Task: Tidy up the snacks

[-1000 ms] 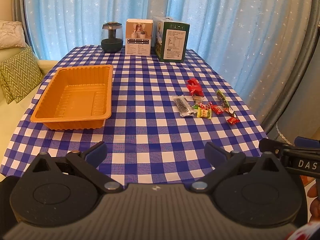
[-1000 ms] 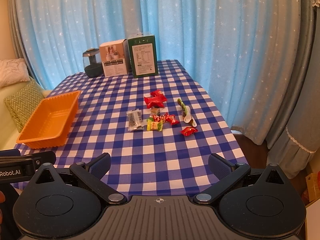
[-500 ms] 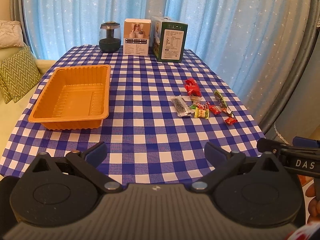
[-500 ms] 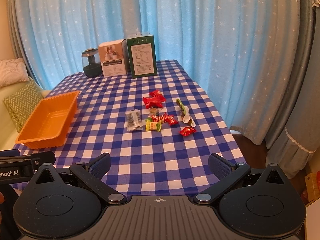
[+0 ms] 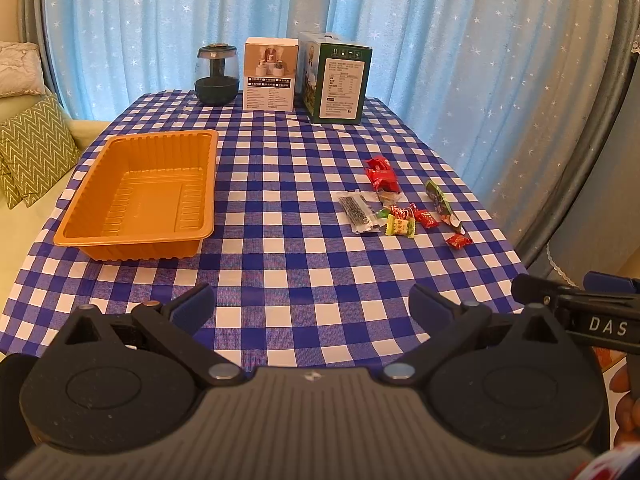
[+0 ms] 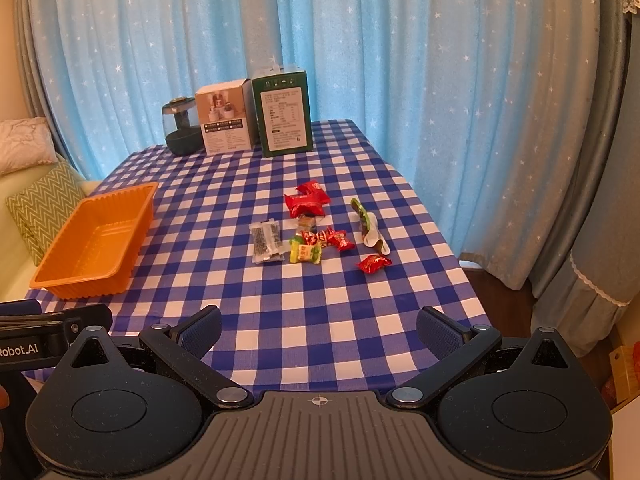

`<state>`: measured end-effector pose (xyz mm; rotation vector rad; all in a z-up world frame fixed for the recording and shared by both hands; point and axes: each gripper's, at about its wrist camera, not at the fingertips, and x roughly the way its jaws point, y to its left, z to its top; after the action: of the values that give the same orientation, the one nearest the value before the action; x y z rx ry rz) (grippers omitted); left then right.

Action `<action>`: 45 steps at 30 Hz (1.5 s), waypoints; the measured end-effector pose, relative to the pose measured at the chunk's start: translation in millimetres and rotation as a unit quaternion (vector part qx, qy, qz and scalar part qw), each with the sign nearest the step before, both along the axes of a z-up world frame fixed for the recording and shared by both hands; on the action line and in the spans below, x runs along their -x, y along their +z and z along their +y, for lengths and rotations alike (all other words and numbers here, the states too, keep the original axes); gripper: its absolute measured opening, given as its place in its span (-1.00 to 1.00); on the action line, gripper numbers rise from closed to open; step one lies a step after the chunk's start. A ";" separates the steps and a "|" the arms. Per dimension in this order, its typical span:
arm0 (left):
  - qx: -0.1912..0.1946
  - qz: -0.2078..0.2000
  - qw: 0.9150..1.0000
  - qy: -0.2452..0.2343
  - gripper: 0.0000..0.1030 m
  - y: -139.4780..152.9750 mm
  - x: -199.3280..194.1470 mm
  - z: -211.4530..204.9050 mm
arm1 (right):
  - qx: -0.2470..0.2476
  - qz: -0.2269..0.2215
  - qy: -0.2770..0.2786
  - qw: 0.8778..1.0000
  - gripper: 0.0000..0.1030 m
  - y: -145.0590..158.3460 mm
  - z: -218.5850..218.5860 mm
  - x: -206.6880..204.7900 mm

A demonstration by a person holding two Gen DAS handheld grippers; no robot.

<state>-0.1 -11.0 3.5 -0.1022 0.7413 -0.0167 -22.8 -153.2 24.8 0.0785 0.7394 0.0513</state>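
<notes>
An empty orange tray (image 5: 138, 196) (image 6: 96, 246) sits on the left of the blue checked table. Several small snacks lie in a loose cluster on the right: red packets (image 5: 382, 174) (image 6: 306, 202), a clear sachet of dark bits (image 5: 356, 212) (image 6: 266, 242), a green-yellow candy (image 5: 400, 226) (image 6: 306, 254), red candies (image 6: 334, 238), a green-white wrapper (image 5: 442, 204) (image 6: 370, 226) and a lone red candy (image 5: 458, 241) (image 6: 374, 264). My left gripper (image 5: 312, 306) and right gripper (image 6: 318, 326) both hover open over the near table edge, holding nothing.
At the table's far end stand a dark glass jar (image 5: 217, 76), a white box (image 5: 271, 74) and a green box (image 5: 336, 78). Blue starred curtains hang behind. A sofa with a zigzag cushion (image 5: 34, 148) is at the left.
Both views have shifted slightly, with the table sitting a little lower and farther in frame. Nothing on the table has moved, and both grippers stay open.
</notes>
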 end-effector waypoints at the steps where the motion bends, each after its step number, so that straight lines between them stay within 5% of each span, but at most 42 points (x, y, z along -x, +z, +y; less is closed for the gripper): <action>1: 0.000 0.000 1.000 0.000 0.99 0.0 0.0 0.5 | 0.000 0.000 0.000 1.000 1.00 0.2 -0.1 0.1; 45: 0.006 0.001 1.000 -0.002 0.99 -3.8 -14.5 -22.6 | -0.005 -0.015 -0.018 1.000 0.99 -18.5 -18.1 -5.6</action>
<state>14.4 -33.6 -0.3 -0.1120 0.7438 -0.0252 -17.2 -171.4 6.3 0.0992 0.7070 0.0220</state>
